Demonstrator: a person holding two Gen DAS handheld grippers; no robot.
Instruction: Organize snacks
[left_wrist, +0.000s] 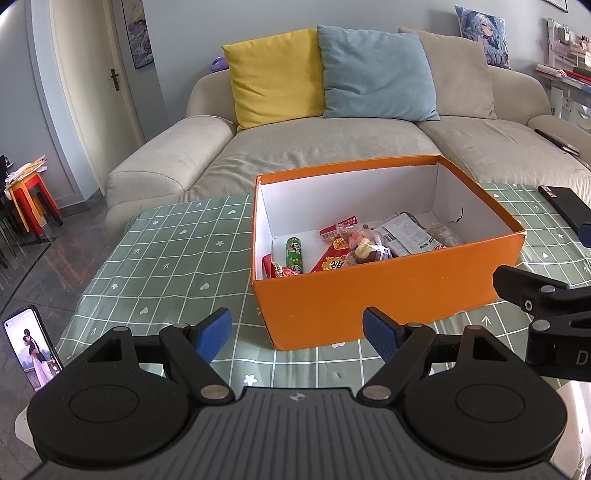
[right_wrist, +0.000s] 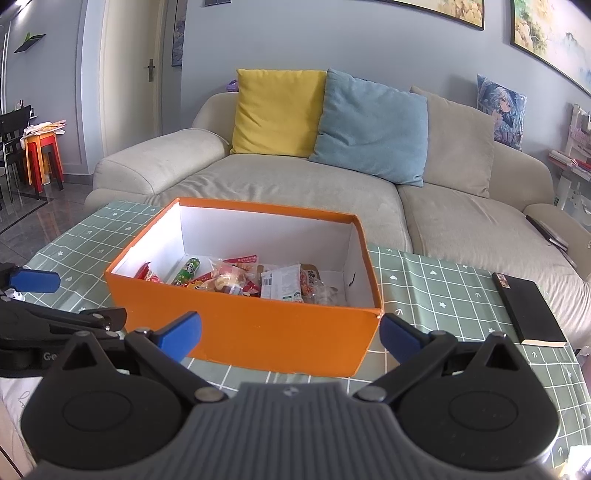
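Observation:
An orange box with a white inside stands on the green checked tablecloth; it also shows in the right wrist view. Several snack packets lie inside it, among them a green tube; the packets also show in the right wrist view. My left gripper is open and empty, just in front of the box's near wall. My right gripper is open and empty, also just in front of the box. Part of the right gripper shows at the right edge of the left wrist view.
A phone with a lit screen lies at the table's left edge. A black notebook lies on the table to the right of the box. A beige sofa with yellow, blue and beige cushions stands behind the table.

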